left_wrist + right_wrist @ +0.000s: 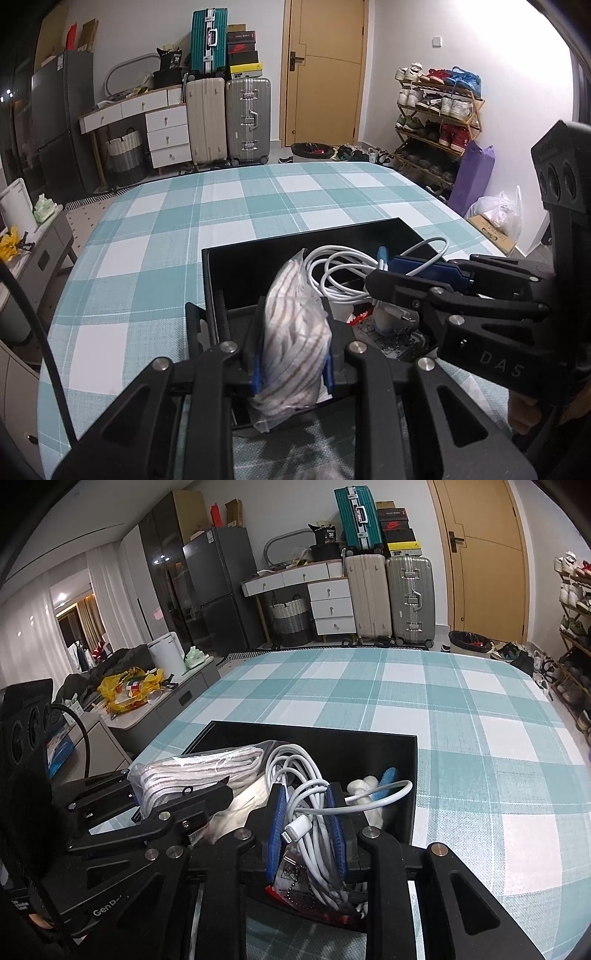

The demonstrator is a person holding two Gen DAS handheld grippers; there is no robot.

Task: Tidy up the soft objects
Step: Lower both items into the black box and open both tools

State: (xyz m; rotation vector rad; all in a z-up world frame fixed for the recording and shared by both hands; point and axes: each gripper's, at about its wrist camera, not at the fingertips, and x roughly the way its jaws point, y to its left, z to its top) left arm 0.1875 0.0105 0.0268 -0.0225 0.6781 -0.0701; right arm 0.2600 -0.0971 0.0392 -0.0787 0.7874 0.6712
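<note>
Checked tablecloth (461, 716) bears black box (369, 746); left gripper (293, 369) pinches bagged cloth (295, 332), right gripper (308, 834) white cable (295, 771).

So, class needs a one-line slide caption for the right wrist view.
Right gripper clamps a white cable bundle over the black box.

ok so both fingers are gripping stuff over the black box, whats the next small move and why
Probably lower the left gripper and release its bagged cloth into the black box: the bag already hangs over the box's bare left side, while the right gripper holds the white cable clear.
</note>
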